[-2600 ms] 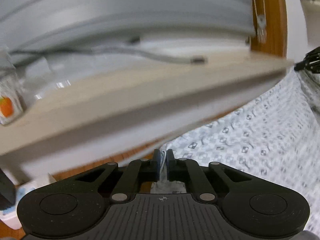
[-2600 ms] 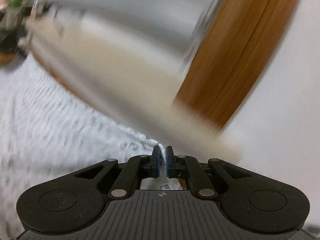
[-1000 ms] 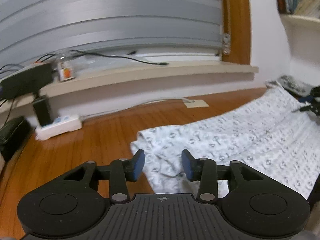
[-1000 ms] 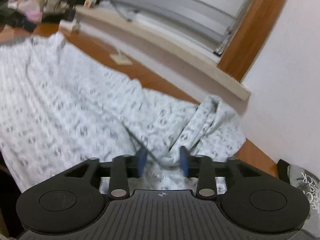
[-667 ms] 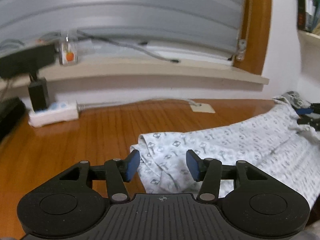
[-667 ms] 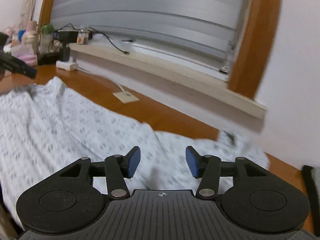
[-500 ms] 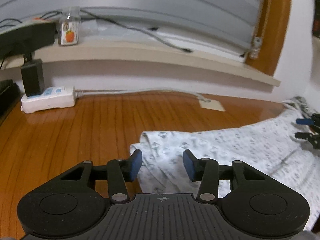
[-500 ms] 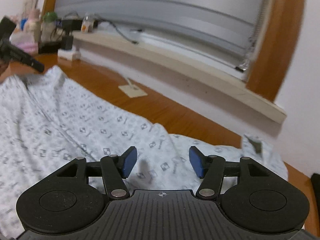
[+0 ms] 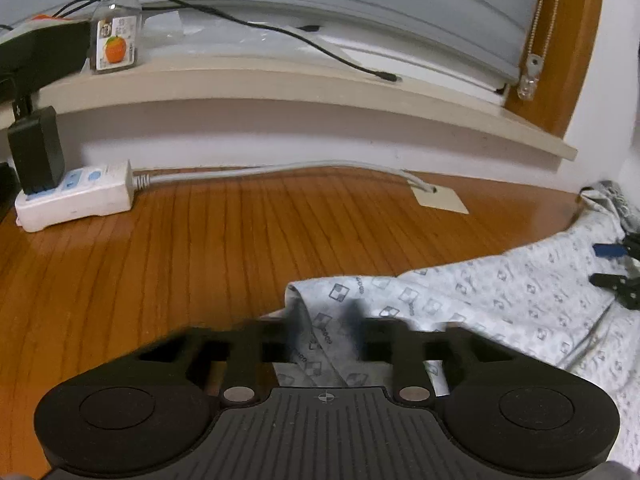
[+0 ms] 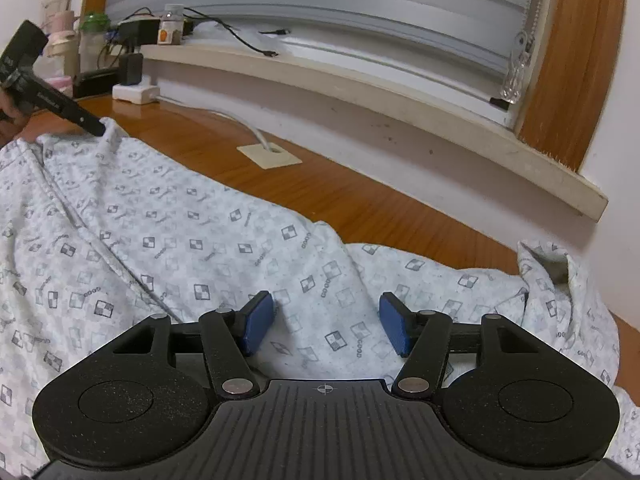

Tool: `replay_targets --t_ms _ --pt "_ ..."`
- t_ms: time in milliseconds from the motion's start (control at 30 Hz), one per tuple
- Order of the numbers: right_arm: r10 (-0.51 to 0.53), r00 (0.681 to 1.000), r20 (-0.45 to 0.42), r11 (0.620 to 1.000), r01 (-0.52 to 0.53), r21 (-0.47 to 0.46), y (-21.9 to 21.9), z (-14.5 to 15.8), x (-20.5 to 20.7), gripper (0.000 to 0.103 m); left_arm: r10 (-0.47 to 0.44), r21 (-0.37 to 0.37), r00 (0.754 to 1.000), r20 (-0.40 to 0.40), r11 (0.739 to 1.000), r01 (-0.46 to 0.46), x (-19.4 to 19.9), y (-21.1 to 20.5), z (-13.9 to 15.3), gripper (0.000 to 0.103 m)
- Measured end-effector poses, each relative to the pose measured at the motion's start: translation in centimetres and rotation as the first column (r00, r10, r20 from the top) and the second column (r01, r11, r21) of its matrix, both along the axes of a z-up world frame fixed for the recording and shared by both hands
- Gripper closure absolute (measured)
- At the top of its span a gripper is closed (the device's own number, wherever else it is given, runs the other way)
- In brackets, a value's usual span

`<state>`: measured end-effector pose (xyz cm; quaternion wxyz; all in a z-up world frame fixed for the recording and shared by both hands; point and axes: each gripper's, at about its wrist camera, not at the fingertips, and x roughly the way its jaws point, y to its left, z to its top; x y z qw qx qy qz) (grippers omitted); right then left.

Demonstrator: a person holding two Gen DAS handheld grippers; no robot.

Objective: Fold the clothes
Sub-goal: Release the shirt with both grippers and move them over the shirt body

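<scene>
A white garment with a grey checker print [image 10: 192, 240] lies spread on the wooden floor [image 9: 200, 248]. My right gripper [image 10: 326, 326] is open and empty, hovering over the cloth near its far edge. My left gripper [image 9: 322, 330] is blurred by motion; its jaws stand apart around the garment's left corner [image 9: 316, 304], with cloth between them. The right gripper's fingertips [image 9: 612, 264] show at the right edge of the left wrist view. The left gripper [image 10: 60, 108] shows at the garment's far left corner in the right wrist view.
A window sill [image 9: 280, 84] runs along the wall, with a small jar [image 9: 116, 40], cables and a black box on it. A white power strip [image 9: 76, 196] with a black adapter lies on the floor. A floor outlet plate [image 10: 268, 155] sits beyond the garment.
Both grippers held the garment shut 2.6 s ago, then let it go and opened. Since half a second ago the left gripper's jaws have moved around the cloth corner; the right stays open.
</scene>
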<state>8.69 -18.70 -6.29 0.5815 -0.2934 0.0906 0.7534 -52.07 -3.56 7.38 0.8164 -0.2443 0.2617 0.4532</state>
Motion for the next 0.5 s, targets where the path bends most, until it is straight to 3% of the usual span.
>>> replay_targets --t_ms 100,167,200,233,267,400,433,467,500 --pt "0.002 1.0 0.0 1.0 -0.002 0.002 -0.1 0.0 0.0 0.044 0.016 0.06 1.0 -0.017 0.998 -0.015 -0.8 -0.8 1.6 0.102" --pt "0.004 1.0 -0.003 1.0 -0.004 0.001 0.0 0.0 0.1 0.044 0.04 0.067 0.999 0.021 0.997 -0.041 -2.0 -1.2 2.8 0.102" --pt "0.004 1.0 -0.001 1.0 -0.004 0.002 -0.1 0.0 0.0 0.044 0.045 0.071 0.999 -0.005 0.997 -0.044 -2.1 -1.6 2.9 0.102" --pt "0.003 1.0 0.001 1.0 -0.003 0.003 -0.1 0.0 0.0 0.044 0.049 0.072 0.998 -0.029 0.996 -0.047 -2.1 -1.9 3.1 0.099" --pt "0.003 1.0 0.003 1.0 -0.003 0.004 -0.1 0.0 -0.1 0.044 0.056 0.062 0.997 -0.052 0.997 -0.052 -2.1 -2.1 2.9 0.087" --pt "0.0 1.0 0.005 1.0 0.0 0.004 -0.1 0.1 -0.1 0.043 0.036 0.03 0.998 -0.057 0.999 -0.034 -2.5 -4.2 2.1 0.085" --pt "0.0 1.0 0.005 1.0 0.0 0.004 -0.1 0.1 -0.1 0.043 0.031 0.023 0.998 -0.047 0.999 -0.03 -2.4 -4.8 1.9 0.075" --pt "-0.001 1.0 0.005 1.0 0.001 0.004 -0.1 0.1 -0.1 0.043 0.024 0.015 0.999 -0.031 1.0 -0.024 -2.3 -5.4 1.6 0.058" --pt "-0.001 1.0 0.005 1.0 0.001 0.004 -0.1 0.1 -0.1 0.043 0.019 0.008 1.0 -0.016 1.0 -0.018 -2.2 -5.9 1.4 0.05"
